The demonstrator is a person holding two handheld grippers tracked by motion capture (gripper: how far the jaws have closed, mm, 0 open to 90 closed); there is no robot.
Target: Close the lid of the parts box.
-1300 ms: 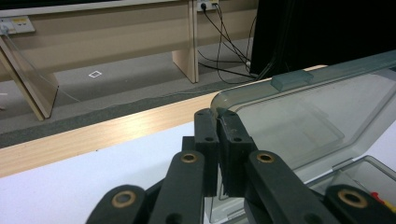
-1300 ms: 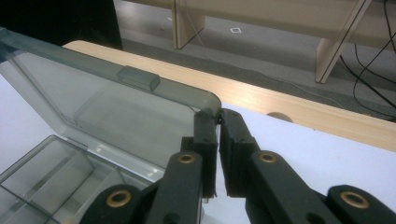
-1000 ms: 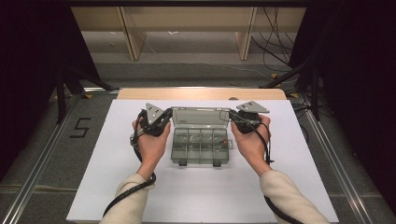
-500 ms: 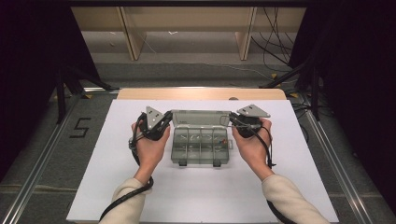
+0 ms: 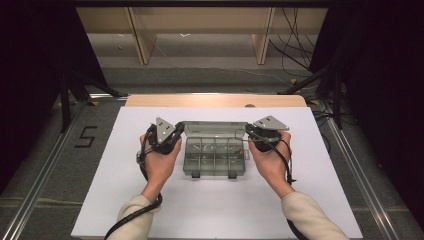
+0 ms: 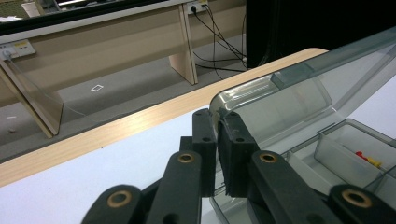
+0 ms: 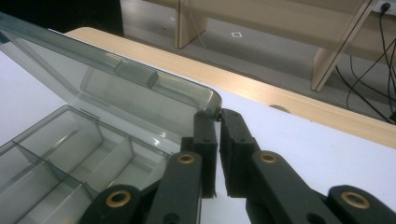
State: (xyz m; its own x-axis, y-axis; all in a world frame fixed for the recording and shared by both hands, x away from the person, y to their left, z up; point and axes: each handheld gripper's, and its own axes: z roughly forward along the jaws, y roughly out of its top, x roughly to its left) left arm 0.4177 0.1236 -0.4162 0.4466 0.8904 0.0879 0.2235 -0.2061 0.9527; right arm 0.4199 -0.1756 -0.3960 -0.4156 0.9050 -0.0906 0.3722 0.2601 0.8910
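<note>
Both grippers hold as before at frame centre: left gripper (image 5: 176,131) and right gripper (image 5: 248,135) each clamped on a corner of the raised lid (image 5: 214,128) of the compartment box (image 5: 215,159).

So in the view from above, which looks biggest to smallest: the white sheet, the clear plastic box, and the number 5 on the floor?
1. White sheet, by far the largest; it covers most of the table.
2. Clear plastic box, open on the sheet between the two hands.
3. Number 5, smallest as it looks here, though the floor lies farther from the camera, so that shrinks it somewhat.
</note>
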